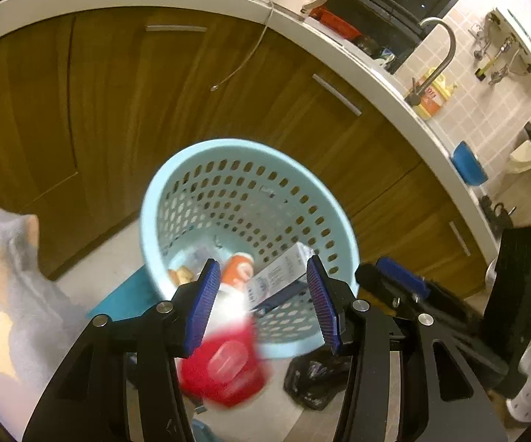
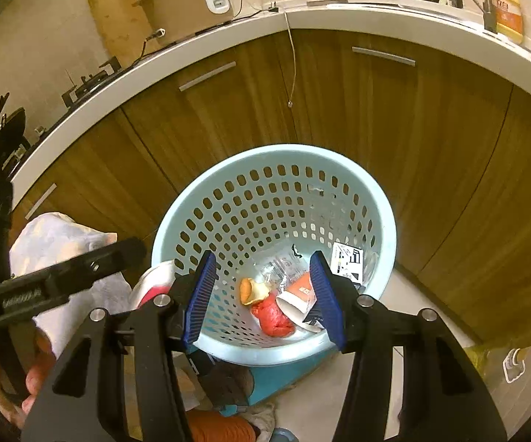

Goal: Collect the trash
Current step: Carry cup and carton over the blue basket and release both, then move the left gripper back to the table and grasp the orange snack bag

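A light blue perforated basket stands on the floor by the cabinets. It holds an orange cup, a white printed box, a peel and a red lump. My left gripper hangs open over the near rim. A blurred red and white packet is just below its fingers at the rim, loose from the pads. My right gripper is open above the basket with nothing between its pads. It shows on the right in the left wrist view.
Brown cabinet doors under a white counter curve behind the basket. A black bag lies on the floor near the basket, and a teal flat thing sits under it. A person's patterned grey garment is at the left.
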`<state>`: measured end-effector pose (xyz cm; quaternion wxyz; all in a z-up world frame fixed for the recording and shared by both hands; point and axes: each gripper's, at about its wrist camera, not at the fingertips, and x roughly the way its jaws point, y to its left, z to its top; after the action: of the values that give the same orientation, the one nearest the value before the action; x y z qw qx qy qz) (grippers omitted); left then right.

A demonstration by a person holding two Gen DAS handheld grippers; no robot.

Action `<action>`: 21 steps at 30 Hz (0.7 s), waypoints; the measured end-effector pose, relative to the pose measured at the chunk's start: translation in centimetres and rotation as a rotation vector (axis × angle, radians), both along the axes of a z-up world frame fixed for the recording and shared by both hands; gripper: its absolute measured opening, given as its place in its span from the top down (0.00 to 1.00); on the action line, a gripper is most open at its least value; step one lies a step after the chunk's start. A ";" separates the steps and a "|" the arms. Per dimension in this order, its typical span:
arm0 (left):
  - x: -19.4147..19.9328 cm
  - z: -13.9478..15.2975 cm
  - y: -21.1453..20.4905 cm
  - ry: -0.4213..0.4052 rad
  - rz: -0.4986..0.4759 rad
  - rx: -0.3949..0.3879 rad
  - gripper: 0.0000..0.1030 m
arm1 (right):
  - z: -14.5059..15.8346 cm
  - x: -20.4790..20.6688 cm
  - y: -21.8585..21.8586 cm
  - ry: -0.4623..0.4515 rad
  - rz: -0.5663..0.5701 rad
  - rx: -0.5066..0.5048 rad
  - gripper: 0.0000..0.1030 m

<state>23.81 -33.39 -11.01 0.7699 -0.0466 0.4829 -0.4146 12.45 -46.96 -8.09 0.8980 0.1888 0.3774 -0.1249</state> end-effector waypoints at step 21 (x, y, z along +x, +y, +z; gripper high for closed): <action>-1.5 4.6 6.6 -0.107 0.012 -0.083 0.55 | -1.1 -1.3 4.3 -0.066 0.164 -0.037 0.52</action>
<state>22.28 -26.76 -6.39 0.7945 -0.0591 0.4229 -0.4317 11.16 -42.67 -9.20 0.9205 0.1445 0.3593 -0.0517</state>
